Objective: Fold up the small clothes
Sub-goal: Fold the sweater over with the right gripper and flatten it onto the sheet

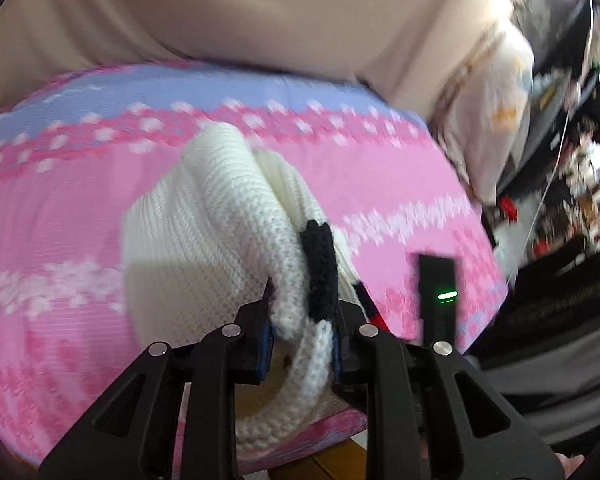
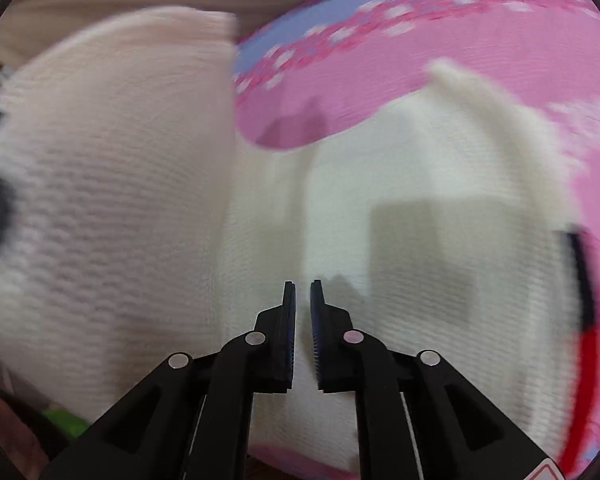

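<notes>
**White knit top lifted over the pink sheet**

While the left gripper pinches a thick white rolled edge with a black strip, the white knit top hangs up from its jaws over the pink flowery sheet. Far behind sits a beige cushion. Over on the other side, the right gripper has its jaws almost pressed together with nothing between them, just above the flat part of the top. A lifted fold stands blurry on the left.
</notes>
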`<action>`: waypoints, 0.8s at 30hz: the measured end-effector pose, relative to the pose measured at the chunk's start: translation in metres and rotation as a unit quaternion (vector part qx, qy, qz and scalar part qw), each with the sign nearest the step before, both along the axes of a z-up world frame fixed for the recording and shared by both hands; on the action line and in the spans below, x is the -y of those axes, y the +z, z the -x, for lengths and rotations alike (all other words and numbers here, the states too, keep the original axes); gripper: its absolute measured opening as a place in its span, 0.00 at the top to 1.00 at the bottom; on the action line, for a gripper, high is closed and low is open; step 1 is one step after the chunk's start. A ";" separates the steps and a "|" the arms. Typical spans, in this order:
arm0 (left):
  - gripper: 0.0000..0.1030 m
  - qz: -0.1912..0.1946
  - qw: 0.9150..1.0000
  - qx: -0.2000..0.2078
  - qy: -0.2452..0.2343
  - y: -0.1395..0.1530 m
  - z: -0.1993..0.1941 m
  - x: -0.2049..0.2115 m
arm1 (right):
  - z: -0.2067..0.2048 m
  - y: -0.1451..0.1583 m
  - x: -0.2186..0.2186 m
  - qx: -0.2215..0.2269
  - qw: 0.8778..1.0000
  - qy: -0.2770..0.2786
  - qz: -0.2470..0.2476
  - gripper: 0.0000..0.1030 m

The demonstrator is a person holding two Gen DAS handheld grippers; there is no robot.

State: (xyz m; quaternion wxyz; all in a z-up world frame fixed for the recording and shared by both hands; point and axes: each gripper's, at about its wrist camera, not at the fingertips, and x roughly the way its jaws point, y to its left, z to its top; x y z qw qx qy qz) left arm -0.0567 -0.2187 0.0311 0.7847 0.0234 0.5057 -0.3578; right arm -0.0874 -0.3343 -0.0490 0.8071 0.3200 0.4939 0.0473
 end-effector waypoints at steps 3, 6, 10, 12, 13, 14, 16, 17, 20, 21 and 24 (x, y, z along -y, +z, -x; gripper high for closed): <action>0.69 -0.050 0.998 -0.013 -0.022 -0.039 0.019 0.036 | 0.041 0.003 0.052 -0.012 0.998 -0.062 0.023 0.87; 0.36 -0.040 0.998 -0.025 -0.040 -0.047 0.042 0.030 | 0.079 0.004 0.094 -0.031 0.993 -0.110 0.036 0.85; 0.15 -0.083 0.994 0.032 -0.062 -0.046 0.068 -0.009 | 0.098 0.024 0.112 -0.007 0.990 -0.135 0.029 0.41; 0.14 -0.114 0.990 0.041 -0.068 -0.051 0.076 -0.036 | 0.086 0.035 0.106 0.012 0.993 -0.117 0.015 0.41; 0.13 -0.127 0.989 0.041 -0.064 -0.058 0.078 -0.045 | 0.077 0.038 0.104 0.018 0.995 -0.101 0.009 0.36; 0.13 -0.137 0.988 0.036 -0.057 -0.063 0.079 -0.057 | 0.069 0.041 0.095 0.019 0.996 -0.085 0.004 0.33; 0.14 -0.146 0.989 0.011 -0.031 -0.076 0.082 -0.079 | 0.049 0.034 0.082 0.007 0.998 -0.056 -0.019 0.31; 0.14 -0.137 0.990 0.004 -0.019 -0.078 0.083 -0.086 | 0.038 0.027 0.075 -0.008 0.998 -0.050 -0.026 0.31; 0.11 -0.118 0.993 0.002 0.004 -0.079 0.086 -0.091 | 0.023 0.014 0.060 -0.031 0.998 -0.033 -0.053 0.31; 0.11 -0.122 0.993 0.005 0.002 -0.083 0.087 -0.088 | 0.020 0.010 0.056 -0.038 0.997 -0.028 -0.067 0.30; 0.12 -0.143 0.990 0.017 -0.011 -0.102 0.086 -0.073 | 0.010 -0.004 0.039 -0.074 0.993 -0.013 -0.095 0.29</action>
